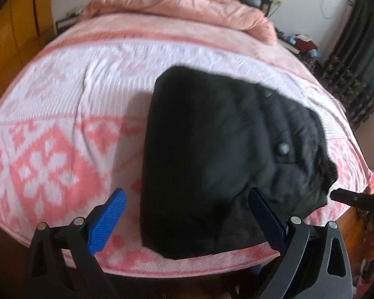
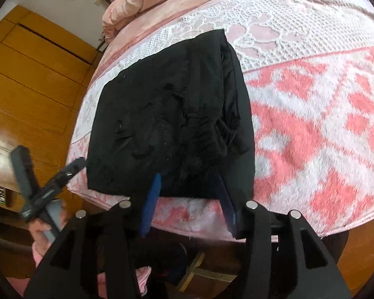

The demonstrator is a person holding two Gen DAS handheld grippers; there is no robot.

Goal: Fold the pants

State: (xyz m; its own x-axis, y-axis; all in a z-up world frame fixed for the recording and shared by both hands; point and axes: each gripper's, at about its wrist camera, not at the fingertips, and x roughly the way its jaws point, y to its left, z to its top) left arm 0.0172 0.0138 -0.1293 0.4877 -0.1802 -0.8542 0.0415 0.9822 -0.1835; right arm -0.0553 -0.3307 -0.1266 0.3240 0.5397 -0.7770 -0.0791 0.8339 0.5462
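Because the black pants (image 1: 212, 154) already lie folded into a thick, padded-looking rectangle at the near edge of the bed (image 1: 62, 114), they will likely handle as soft, limp and bulky, not heavy. A layered edge or corner, pinched through every layer, looks the best hold. The left gripper (image 1: 187, 214) stands wide, empty, just above the near end. The right gripper (image 2: 187, 194) is parted at the near edge, apparently holding nothing.

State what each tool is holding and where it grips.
Nothing is held. The left tool and the right tool are both open over the near edge of the folded black pants on the bed.
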